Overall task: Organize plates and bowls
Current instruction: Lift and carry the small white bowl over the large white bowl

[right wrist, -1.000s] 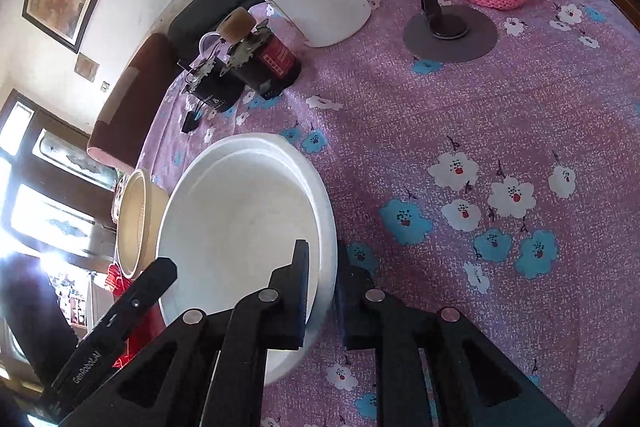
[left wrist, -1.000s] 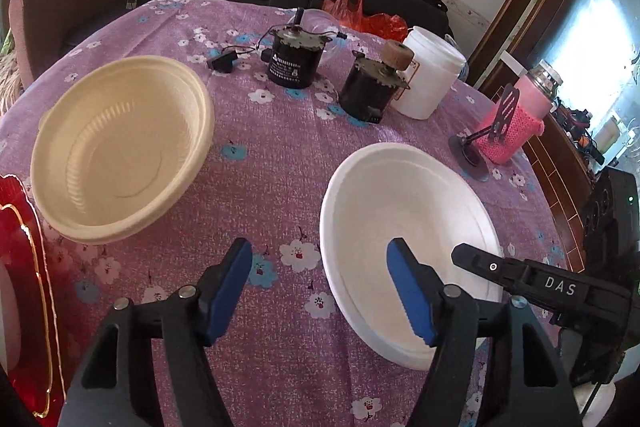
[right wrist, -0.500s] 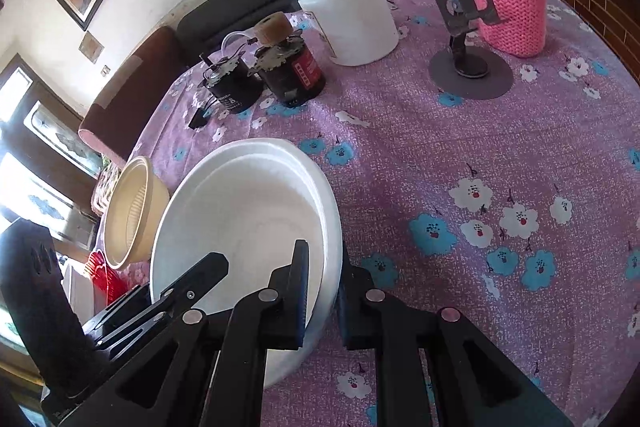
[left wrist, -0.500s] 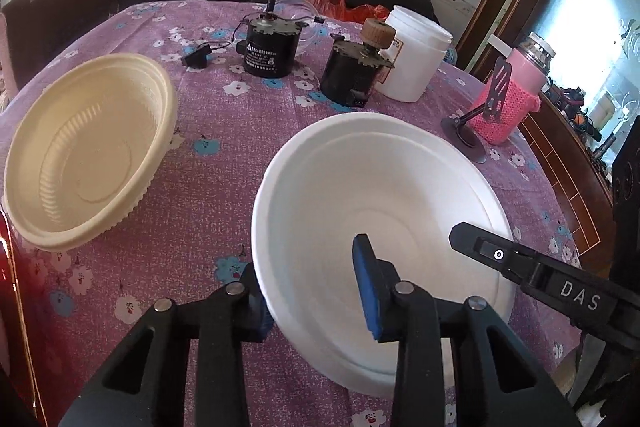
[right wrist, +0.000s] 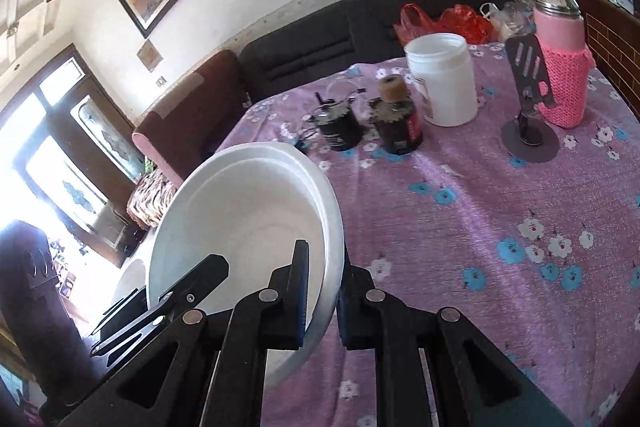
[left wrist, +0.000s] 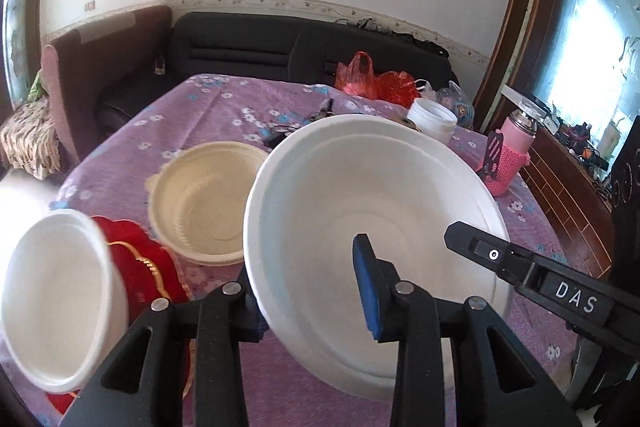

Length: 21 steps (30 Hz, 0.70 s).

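A large white foam bowl (left wrist: 372, 195) is held off the table, tilted, by both grippers. My left gripper (left wrist: 308, 287) is shut on its near-left rim, one blue pad inside the bowl. My right gripper (right wrist: 324, 291) is shut on the right rim of the same bowl (right wrist: 244, 219); its body shows in the left wrist view (left wrist: 532, 275). A cream bowl (left wrist: 204, 203) sits on the purple flowered tablecloth (right wrist: 480, 227). A smaller white bowl (left wrist: 56, 299) rests on a red gold-trimmed plate (left wrist: 148, 275) at the near left.
At the table's far side stand a white plastic jar (right wrist: 444, 79), two dark motor-like cans (right wrist: 396, 123), a phone stand (right wrist: 528, 107) and a pink knit-covered bottle (right wrist: 560, 55). A black sofa (left wrist: 280, 47) and red bag (left wrist: 372, 75) lie beyond the table.
Both grippers have lifted the white bowl off the table and tilted it, moving left. The left view has pulled back and up, so the small white bowl and red plate now show.
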Available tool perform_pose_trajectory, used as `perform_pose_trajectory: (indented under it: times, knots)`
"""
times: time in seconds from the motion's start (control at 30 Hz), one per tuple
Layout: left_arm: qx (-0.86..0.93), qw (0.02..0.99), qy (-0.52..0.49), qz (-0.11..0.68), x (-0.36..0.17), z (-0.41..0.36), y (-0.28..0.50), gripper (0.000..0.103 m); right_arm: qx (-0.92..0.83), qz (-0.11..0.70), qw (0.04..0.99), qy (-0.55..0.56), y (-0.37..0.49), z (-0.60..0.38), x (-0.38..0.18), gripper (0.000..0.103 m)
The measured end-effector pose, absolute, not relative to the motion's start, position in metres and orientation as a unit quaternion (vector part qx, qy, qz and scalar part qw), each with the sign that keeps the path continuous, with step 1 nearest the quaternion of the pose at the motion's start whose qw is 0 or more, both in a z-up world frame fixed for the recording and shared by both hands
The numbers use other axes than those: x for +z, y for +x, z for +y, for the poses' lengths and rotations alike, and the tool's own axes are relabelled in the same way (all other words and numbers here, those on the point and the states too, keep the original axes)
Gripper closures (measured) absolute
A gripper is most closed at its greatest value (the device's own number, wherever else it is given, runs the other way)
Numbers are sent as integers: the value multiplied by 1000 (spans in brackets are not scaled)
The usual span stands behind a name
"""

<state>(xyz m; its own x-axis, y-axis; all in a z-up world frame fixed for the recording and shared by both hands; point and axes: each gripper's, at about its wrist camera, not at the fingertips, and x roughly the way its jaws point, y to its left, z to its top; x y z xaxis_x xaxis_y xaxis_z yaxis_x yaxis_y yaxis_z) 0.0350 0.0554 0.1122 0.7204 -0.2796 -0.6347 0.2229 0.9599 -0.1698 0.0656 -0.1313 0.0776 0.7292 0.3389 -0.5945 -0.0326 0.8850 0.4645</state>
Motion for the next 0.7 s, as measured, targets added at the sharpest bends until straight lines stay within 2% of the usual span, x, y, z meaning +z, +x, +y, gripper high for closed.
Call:
perform_pose_trajectory:
  times: [0.33,0.43,0.7]
  knots:
    - [1,936,-90,340,129,196,0,64,207,375,889,161,62,17,98,89]
    - [37,935,-90,342,126,223,-1,56,220,382,888,130,65,62,94,88]
    - [60,919,-98,378,103,262,17,55,200,403,889,85,80,116,73,89]
